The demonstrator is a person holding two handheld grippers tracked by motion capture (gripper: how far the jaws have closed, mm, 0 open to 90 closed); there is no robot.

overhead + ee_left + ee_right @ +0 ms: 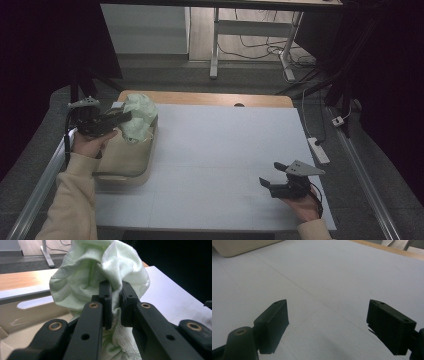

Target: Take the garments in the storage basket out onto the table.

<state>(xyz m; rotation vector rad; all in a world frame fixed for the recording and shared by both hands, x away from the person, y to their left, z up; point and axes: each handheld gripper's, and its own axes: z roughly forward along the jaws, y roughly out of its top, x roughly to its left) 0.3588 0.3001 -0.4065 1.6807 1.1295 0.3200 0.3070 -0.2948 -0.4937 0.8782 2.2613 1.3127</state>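
A pale green towel [138, 117] hung bunched above a beige tub [125, 160] at the left edge of the tabletop [225, 150], toward its far left corner. The left gripper [122, 116] had its two black jaws clamped on a fold of the towel, and in the left gripper view the cloth [100, 272] bulged up and around the jaw tips, with more of it trailing down between them. The tub sat under the cloth, its rim near the person's left hand [90, 142]. Well apart, near the front right corner of the tabletop, the right gripper [271, 175] rested low over the bare surface with its jaws spread wide and nothing between them.
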